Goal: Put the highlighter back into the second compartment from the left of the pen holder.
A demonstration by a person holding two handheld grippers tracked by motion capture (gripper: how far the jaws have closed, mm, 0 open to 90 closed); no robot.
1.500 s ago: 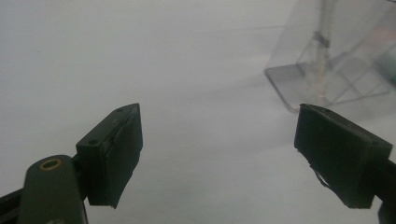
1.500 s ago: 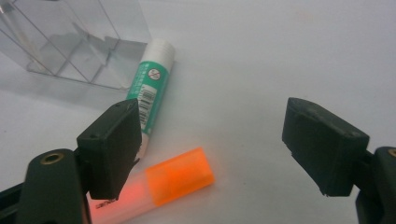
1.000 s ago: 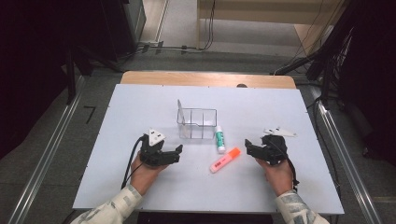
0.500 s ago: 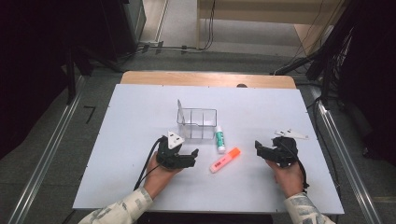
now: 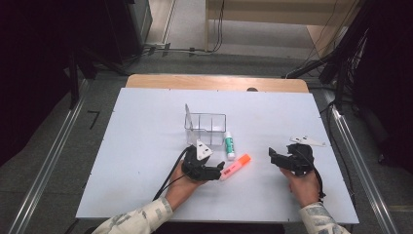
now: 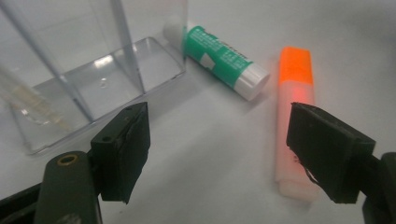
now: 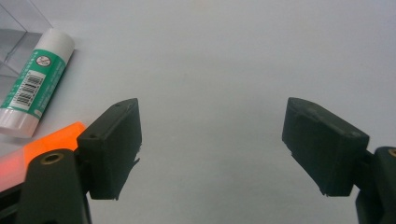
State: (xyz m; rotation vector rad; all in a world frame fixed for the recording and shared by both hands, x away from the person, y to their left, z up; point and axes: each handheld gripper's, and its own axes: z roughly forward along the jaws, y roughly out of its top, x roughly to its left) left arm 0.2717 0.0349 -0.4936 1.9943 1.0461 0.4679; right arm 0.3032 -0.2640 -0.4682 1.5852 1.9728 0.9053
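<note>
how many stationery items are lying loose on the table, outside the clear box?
2. The orange highlighter lies just off the left gripper, and the green glue stick lies beside the clear box. Nothing seems hidden.

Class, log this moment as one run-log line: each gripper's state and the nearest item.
left gripper: open, closing, beside orange highlighter | right gripper: open, nothing between jaws | glue stick: lying by clear organizer

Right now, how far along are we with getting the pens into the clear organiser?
Nothing is stowed yet: the clear organiser looks empty. In hand: the left gripper, jaws just closing but open, is at the orange highlighter. Left: highlighter and glue stick lie on the table; the right gripper is open, idle.
</note>
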